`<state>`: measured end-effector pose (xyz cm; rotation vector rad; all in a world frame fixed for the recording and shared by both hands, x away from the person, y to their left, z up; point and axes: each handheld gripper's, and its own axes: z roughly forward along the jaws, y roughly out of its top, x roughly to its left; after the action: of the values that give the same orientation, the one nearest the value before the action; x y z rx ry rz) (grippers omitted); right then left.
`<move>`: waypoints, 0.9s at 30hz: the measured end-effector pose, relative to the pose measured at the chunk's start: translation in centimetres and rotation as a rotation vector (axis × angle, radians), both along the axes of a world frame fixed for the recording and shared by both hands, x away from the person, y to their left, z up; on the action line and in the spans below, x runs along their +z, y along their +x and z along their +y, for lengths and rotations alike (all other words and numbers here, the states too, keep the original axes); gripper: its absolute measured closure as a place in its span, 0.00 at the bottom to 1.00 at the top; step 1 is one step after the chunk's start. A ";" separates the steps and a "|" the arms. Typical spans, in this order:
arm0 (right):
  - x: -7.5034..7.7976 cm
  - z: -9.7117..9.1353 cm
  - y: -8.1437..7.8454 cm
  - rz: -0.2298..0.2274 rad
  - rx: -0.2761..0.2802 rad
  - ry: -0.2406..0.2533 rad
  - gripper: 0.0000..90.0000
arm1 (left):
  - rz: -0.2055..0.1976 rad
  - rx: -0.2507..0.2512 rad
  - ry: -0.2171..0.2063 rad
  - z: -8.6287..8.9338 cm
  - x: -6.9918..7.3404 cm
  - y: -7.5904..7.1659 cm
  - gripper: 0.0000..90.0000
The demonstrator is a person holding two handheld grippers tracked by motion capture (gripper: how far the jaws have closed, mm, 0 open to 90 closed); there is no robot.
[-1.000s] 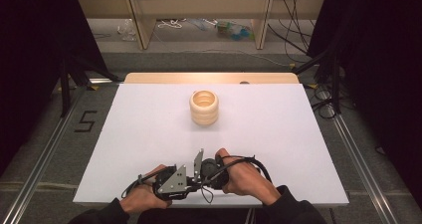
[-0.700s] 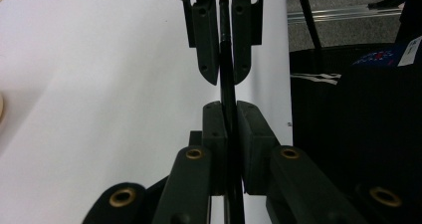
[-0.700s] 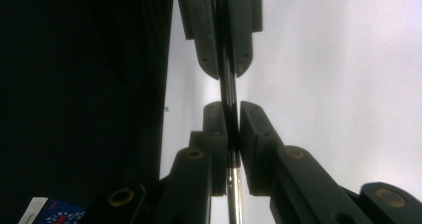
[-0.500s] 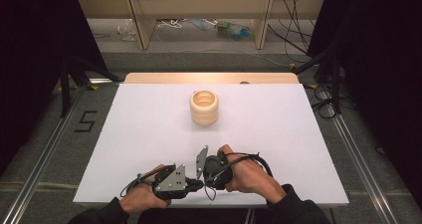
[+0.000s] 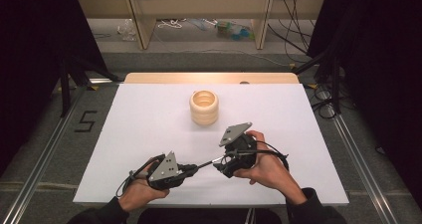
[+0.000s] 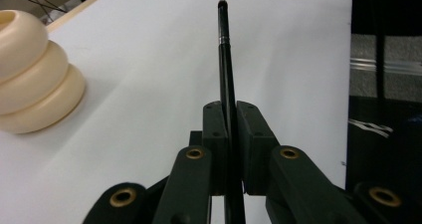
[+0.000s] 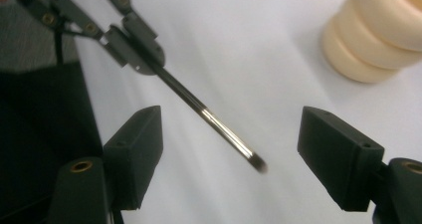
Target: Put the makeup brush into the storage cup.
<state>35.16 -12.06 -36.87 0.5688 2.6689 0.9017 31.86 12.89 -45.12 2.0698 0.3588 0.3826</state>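
Obs. 1: Your left gripper (image 5: 191, 169) has its jaws clamped flat against a thin black brush (image 6: 224, 59). In the left gripper view the handle runs straight out from between the two pads, past a narrow metal band to a small dark tip well beyond the jaw ends. The pads press it from both sides with no gap visible.

Obs. 2: Your right gripper (image 7: 229, 149) has its jaws spread wide; they have just been opening. In the right gripper view the brush's tip end lies in the space between the two jaws, nearer the left-hand one, touching neither pad. The handle runs up and away from that tip to the left gripper's closed jaws in the upper left corner of that view.

Obs. 3: In the high view the brush spans the short gap between the two grippers, both held low over the white table (image 5: 149, 114) at its near edge.

Obs. 4: The cream ribbed holder (image 5: 204, 107), three stacked rings with an open top, stands upright on the table. It is apart from both grippers, beyond the right jaws and off to the left of the left jaws.
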 end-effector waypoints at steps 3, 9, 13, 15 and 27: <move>0.2 -1.0 0.0 -0.011 -0.054 0.099 0.29 | -0.004 0.037 -0.023 0.2 0.1 0.1 0.93; 0.0 -2.5 0.2 -0.011 -0.170 0.245 0.27 | 0.017 0.076 -0.100 0.7 0.3 0.6 0.93; -0.7 -3.2 0.0 0.004 -0.212 0.290 0.25 | 0.039 0.111 -0.140 0.8 0.5 0.5 0.93; -0.9 -3.4 0.1 -0.001 -0.219 0.302 0.25 | 0.037 0.118 -0.154 0.8 0.5 0.5 0.93; -3.2 -3.9 0.2 0.162 -0.229 0.468 0.20 | 0.016 0.170 -0.237 1.2 0.9 0.6 0.93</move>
<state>35.40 -15.95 -40.04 1.0659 2.4528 1.4707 32.50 14.10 -44.21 1.8173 0.5647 0.4049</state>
